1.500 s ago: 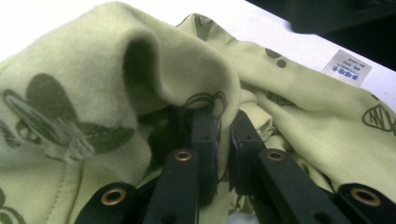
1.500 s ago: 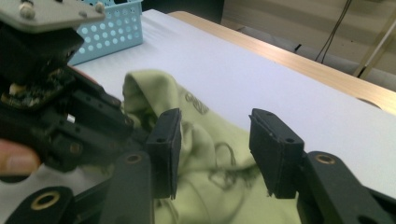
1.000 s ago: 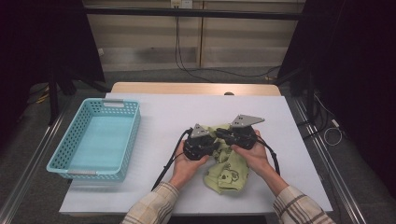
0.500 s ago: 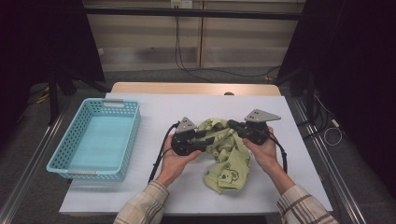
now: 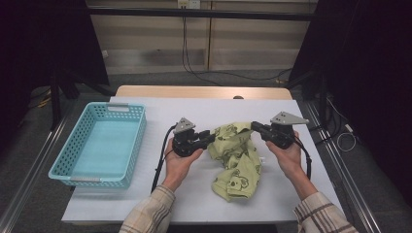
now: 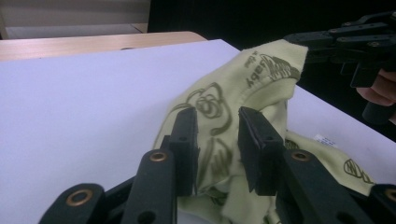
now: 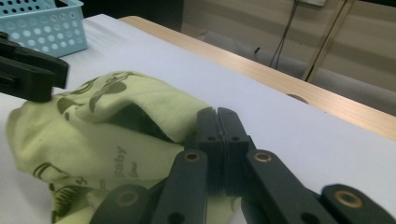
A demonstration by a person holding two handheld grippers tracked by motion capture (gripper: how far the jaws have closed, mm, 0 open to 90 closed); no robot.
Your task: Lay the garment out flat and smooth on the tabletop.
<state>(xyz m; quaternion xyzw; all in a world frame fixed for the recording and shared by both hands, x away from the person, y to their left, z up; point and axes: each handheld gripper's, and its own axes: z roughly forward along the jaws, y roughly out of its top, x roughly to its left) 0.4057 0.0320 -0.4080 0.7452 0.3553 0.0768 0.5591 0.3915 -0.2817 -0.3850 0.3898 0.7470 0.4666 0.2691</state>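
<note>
The high view shows a soft, crumpled green printed garment (image 5: 237, 158) near the white surface's (image 5: 145, 204) right edge. The right hand-held gripper (image 7: 217, 126) pinches its edge flat shut — the left hand-held gripper's (image 6: 217, 140) jaws, just closing, straddle a fold with gaps.

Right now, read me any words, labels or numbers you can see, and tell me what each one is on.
"baby", printed in brown on the pale green garment, next to the drawn figures.
A shorter word beside "baby" on the same garment: too blurred to read.
Small white tag at the garment's edge: print too small to read.
Blue basket: no text.
</note>
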